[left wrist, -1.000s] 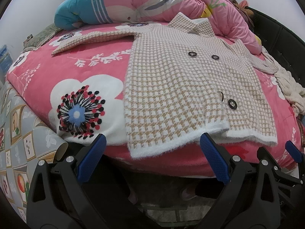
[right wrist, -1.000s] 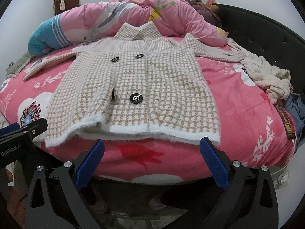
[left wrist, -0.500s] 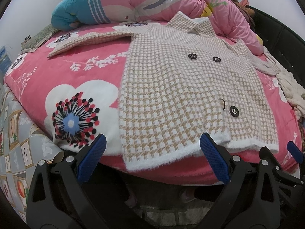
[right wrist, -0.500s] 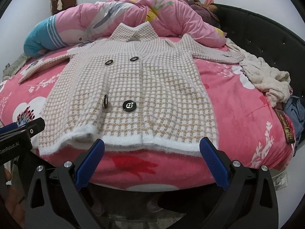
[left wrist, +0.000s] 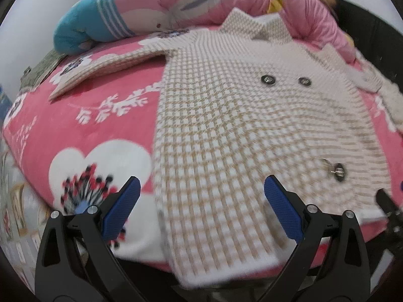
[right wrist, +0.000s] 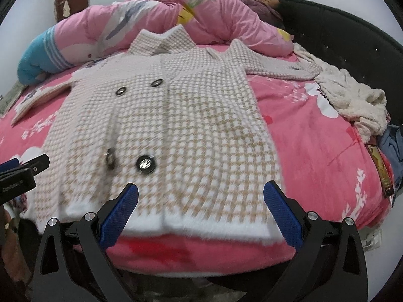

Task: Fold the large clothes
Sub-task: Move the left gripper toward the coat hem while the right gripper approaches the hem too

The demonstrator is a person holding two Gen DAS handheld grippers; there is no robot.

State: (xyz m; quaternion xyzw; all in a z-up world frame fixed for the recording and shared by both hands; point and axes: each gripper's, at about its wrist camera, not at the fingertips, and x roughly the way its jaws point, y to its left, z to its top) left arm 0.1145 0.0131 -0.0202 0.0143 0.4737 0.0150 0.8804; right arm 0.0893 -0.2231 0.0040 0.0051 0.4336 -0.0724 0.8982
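Left gripper [left wrist: 201,201]: blue pads spread wide, nothing held, poised over the near-left hem corner of the checked coat [left wrist: 239,138]. The coat is laid flat, front up, on the pink floral bedspread [left wrist: 63,115], collar toward 12 o'clock, hem at 6 o'clock, one sleeve stretched toward 9 o'clock. A rolled pink quilt [right wrist: 176,17] is seen behind the collar. Right gripper [right wrist: 201,201]: pads likewise apart, empty, over the near-right hem. A cream garment [right wrist: 352,100] is heaped at 3 o'clock, just beyond the coat's other sleeve.
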